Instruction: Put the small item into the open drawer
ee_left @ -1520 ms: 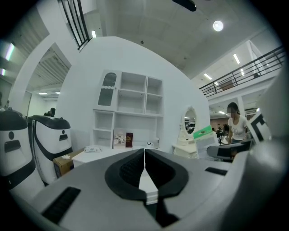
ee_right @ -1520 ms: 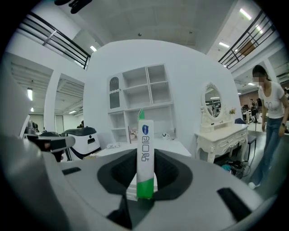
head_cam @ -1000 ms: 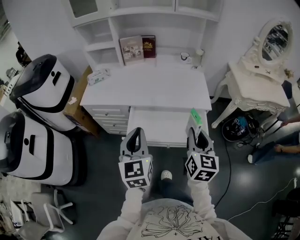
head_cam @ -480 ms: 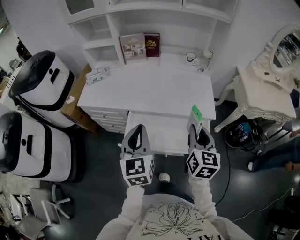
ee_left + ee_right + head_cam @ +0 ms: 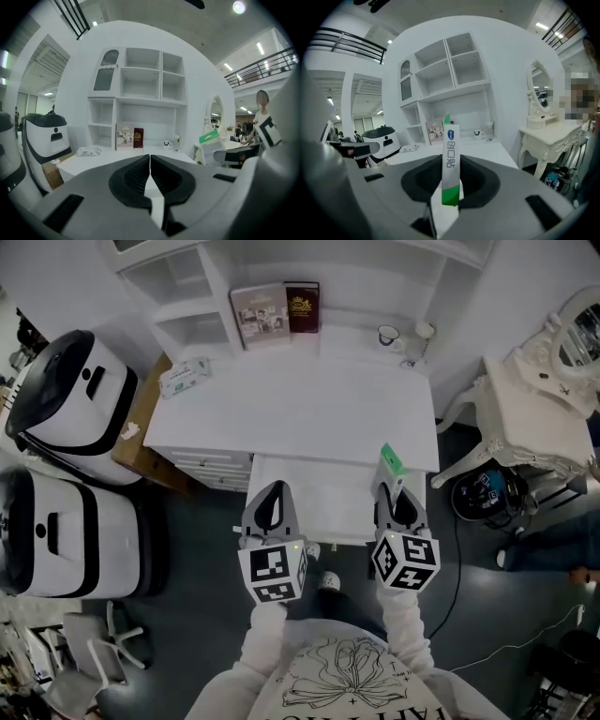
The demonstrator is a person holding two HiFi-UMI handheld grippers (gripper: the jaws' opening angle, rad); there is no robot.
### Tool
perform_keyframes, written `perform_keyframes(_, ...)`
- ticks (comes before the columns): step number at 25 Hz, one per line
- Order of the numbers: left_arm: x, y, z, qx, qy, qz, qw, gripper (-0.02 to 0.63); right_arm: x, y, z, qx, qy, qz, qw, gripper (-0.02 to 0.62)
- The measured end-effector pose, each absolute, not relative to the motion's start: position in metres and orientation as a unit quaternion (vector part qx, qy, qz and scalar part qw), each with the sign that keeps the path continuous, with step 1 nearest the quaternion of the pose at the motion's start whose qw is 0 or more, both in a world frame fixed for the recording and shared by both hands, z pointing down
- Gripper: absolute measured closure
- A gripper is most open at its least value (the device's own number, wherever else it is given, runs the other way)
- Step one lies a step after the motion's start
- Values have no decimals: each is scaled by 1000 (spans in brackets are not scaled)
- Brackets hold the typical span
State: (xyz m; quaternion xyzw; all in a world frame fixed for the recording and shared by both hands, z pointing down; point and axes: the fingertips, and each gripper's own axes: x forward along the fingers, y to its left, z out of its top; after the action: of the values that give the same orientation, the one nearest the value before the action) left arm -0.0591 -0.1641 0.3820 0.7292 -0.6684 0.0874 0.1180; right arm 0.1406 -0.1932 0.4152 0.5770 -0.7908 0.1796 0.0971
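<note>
A slim white box with green ends (image 5: 450,164) stands upright between the jaws of my right gripper (image 5: 449,187), which is shut on it. In the head view that box (image 5: 391,468) sticks out ahead of the right gripper (image 5: 397,495), over the right end of the open white drawer (image 5: 314,491) under the desk top. My left gripper (image 5: 271,507) hovers at the drawer's front left, its jaws shut with nothing between them. In the left gripper view the left gripper (image 5: 150,161) shows its pads meeting, and the box (image 5: 212,146) appears to the right.
The white desk (image 5: 291,409) carries a tissue pack (image 5: 184,377), two books (image 5: 275,313) and a mug (image 5: 390,336) at the back. Two large white and black machines (image 5: 70,399) stand left. A white dressing table (image 5: 539,409) stands right, with cables on the floor.
The view has shifted a little toward the desk. Both grippers keep their places by the drawer front, and the box stays held in the right one.
</note>
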Motion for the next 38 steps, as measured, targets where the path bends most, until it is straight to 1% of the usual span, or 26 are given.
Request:
perform_keyframes(13,-67,-223,454,744,-630,134,176,598,119,-233,492,572,-768,237,166,506)
perform_keyframes(22,-77,-245,502,740,-618,163,210,598,109,-238,556,554,-752,284,217,506)
perform_keyframes(38,-74,-263,569,737,-590,206,259,598,103,-224,672,514,-696,388,317,506)
